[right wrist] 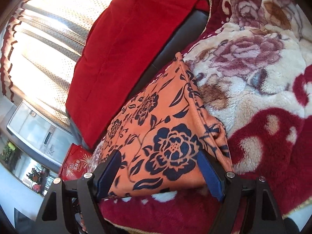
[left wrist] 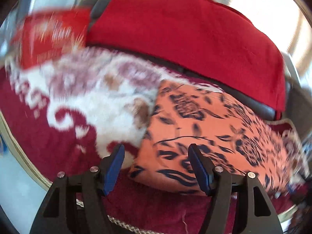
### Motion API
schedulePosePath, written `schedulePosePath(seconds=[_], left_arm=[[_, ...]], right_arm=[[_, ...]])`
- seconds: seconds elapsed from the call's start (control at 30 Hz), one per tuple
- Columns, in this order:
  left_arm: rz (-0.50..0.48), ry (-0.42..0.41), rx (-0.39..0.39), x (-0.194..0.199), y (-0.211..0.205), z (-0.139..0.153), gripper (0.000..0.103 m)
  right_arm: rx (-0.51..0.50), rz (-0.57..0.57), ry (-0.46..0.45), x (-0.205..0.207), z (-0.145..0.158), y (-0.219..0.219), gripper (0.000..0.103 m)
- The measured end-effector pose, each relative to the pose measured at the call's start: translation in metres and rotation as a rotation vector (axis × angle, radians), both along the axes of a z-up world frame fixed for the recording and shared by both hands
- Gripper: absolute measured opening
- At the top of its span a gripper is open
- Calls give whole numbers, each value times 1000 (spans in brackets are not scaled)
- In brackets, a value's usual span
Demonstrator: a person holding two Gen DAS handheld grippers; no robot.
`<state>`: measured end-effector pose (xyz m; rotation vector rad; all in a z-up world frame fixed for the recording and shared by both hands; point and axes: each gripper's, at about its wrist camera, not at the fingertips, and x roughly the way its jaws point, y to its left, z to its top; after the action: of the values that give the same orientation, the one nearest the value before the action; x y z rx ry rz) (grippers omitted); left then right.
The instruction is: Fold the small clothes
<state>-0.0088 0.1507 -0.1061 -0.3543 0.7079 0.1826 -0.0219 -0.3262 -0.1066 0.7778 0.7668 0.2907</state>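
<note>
Largest first: plush burgundy-and-cream floral fleece blanket (right wrist: 259,89) covers the work surface, with a plain red velvety cloth (right wrist: 124,44) draped over a dark padded backrest behind it. On the blanket, just in front of that cloth, lies the task piece: a small orange fabric garment with navy flower print (right wrist: 156,128), already doubled over by the look of it, with a folded edge running along its side next to the cream flowers. Judging by the drape it's light, soft, limp, no stiffness, likely a bit clingy on the fleece, so it should drag rather than slide; nothing fragile. Best hold is probably a corner or the hemmed edge, pinching all layers together, not the middle. Left gripper (left wrist: 157,165): jaws spread, nothing between the pads, hovering over the garment's near edge. Right gripper (right wrist: 159,171): jaws spread wide, straddling the near end of the garment; pads don't look to be pressing it. Right wrist view is sharp: shows the print, the folded edge, a curtained window, a small red printed bag (right wrist: 75,161) by the floor. Left wrist view is motion-blurred but shows the garment's full width against the backrest.
</note>
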Motion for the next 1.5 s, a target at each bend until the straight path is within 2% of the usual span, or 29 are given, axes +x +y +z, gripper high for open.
schedulePosePath(seconds=[0.07, 0.3, 0.5, 0.8, 1.07, 1.2, 1.3, 1.37, 1.43, 1.47, 1.5], left_arm=[[-43, -15, 44, -2, -21, 11, 68], [-133, 31, 93, 15, -67, 18, 68], [-138, 112, 111, 26, -80, 10, 68], [-139, 138, 138, 36, -89, 10, 68], [-146, 145, 150, 46, -93, 11, 68], [-151, 153, 166, 51, -94, 10, 68], [-121, 86, 169, 46, -92, 20, 68], [-118, 58, 161, 45, -92, 21, 70], [-152, 103, 177, 53, -98, 10, 74], [-187, 164, 213, 61, -104, -5, 74], [-202, 176, 235, 64, -107, -11, 75]], right_arm=[[0, 0, 6, -9, 1, 1, 82], [55, -29, 82, -27, -20, 0, 82], [127, -68, 107, -21, -28, -12, 82], [186, -132, 154, -4, -28, -16, 85], [191, -170, 187, 8, -24, -15, 86], [151, -187, 194, 16, -20, -13, 84], [123, -193, 203, 21, -18, -9, 83], [105, -200, 201, 23, -16, -7, 79], [91, -206, 207, 26, -15, -5, 76], [85, -207, 211, 28, -14, -3, 76], [76, -211, 215, 30, -14, -3, 76]])
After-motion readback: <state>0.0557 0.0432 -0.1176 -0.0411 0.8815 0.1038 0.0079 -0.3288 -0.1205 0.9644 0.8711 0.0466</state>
